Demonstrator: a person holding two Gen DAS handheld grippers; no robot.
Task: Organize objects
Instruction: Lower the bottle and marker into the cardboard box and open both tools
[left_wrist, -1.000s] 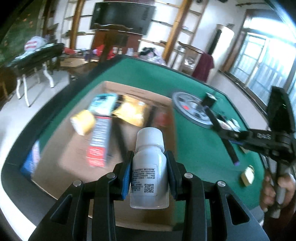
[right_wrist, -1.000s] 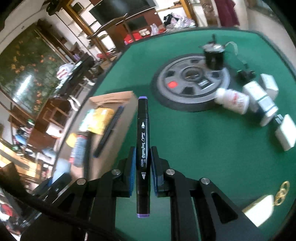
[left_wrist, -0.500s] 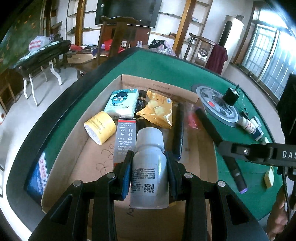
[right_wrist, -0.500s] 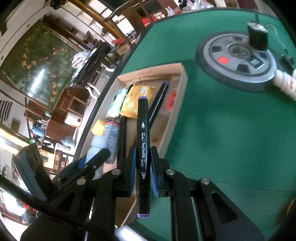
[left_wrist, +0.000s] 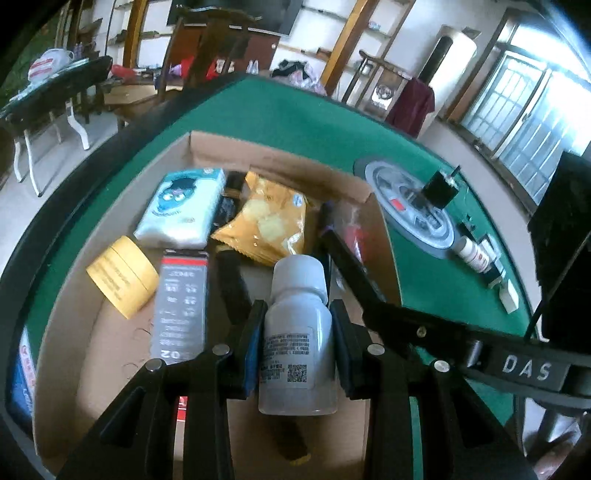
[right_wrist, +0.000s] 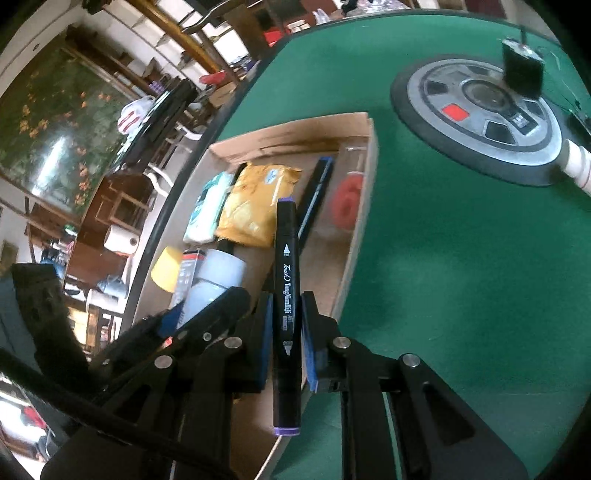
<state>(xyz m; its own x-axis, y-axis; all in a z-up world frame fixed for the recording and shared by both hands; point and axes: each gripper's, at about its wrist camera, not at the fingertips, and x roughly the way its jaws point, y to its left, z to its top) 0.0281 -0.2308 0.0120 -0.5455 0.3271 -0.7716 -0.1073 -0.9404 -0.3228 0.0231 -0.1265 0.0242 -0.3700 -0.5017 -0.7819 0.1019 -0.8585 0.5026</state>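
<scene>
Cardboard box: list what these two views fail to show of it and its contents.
- Left wrist view: the cardboard box near end is hidden behind the left gripper and its white bottle.
- Left wrist view: print on the grey carton is blurred.
- Right wrist view: the black marker crosses the box's floor.

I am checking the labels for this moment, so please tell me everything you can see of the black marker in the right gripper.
The black marker is a long, slim pen, plastic by its look, with white print and small arrows along its barrel and a purple band at each end. The right gripper is shut on its lower barrel, one blue pad on each side. It points forward along the fingers, its far end above the open cardboard box. Apart from the pads, nothing visibly touches it. In the left wrist view it reaches in from the right, beside the white bottle.
</scene>
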